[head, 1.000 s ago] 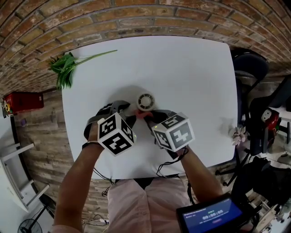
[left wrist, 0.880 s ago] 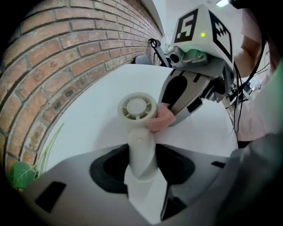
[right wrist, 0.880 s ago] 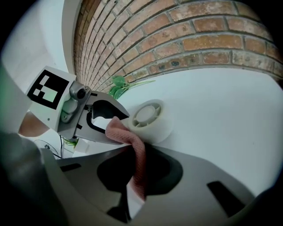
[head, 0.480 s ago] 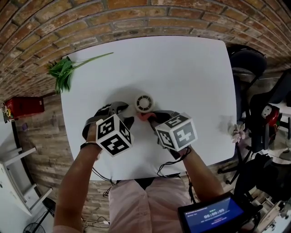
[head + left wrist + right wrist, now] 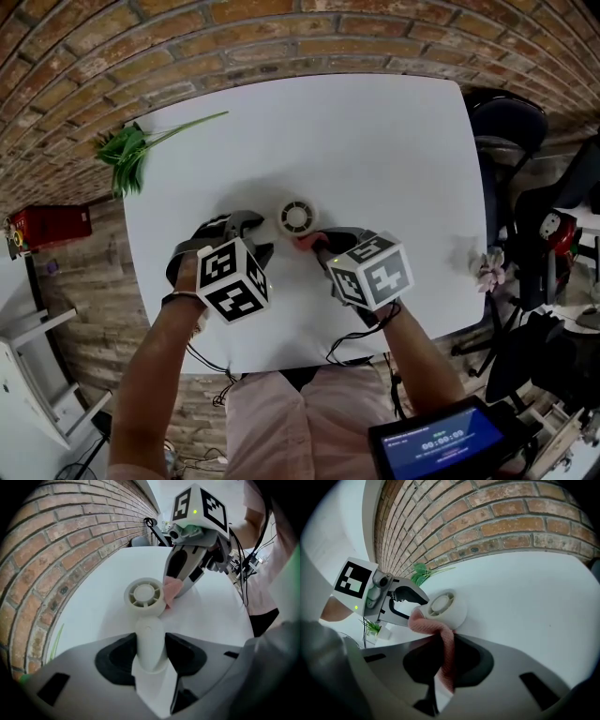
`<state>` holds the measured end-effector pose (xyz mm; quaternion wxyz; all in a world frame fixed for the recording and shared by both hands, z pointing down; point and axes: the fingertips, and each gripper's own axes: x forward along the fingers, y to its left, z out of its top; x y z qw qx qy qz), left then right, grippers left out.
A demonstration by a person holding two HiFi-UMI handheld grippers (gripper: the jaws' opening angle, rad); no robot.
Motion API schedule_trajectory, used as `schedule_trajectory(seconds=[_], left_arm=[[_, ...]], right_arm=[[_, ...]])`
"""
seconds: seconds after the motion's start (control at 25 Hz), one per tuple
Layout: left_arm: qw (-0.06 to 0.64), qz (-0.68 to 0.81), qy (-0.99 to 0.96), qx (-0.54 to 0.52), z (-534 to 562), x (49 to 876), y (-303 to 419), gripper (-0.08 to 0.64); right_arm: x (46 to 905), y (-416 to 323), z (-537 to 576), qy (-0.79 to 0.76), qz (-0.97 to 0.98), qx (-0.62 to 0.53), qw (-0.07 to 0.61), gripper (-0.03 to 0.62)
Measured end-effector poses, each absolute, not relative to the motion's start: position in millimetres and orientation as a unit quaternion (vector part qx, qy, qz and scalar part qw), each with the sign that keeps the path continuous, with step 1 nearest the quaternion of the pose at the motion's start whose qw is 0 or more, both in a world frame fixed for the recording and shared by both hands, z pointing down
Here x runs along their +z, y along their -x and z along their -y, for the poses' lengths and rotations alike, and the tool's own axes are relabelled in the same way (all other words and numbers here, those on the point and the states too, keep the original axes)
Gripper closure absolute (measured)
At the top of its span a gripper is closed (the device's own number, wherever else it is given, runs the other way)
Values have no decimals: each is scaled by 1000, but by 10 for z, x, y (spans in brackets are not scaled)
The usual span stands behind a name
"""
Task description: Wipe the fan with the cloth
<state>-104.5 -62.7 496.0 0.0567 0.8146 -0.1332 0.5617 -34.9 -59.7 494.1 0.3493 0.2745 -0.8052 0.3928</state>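
A small white fan lies on the white table, its round vented head facing up. My left gripper is shut on the fan's handle, which sits between its dark pads. My right gripper is shut on a pink cloth. The cloth hangs forward from the jaws and its bunched end presses against the near side of the fan head. In the right gripper view the left gripper shows just behind the fan.
A green plant sprig lies at the table's far left corner. A dark chair stands beside the right edge. Cables hang over the near edge. A screen shows at the lower right. A brick wall borders the table.
The right gripper with the cloth has shifted slightly to the right along the fan head. The left gripper has rolled a little and still holds the fan in place.
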Motion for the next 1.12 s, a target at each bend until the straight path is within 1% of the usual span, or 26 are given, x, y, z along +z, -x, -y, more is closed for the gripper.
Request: schedule_trajectory(seconds=[0.48,1.12], left_arm=[[22,95,-811,577,607,4969,1020,360],[-46,19,-797,602,565,4973,947,360]], right_arm=[[4950,202,627,-277,804,385,360,557],[4949,6,690,-272,806,364,378,557]])
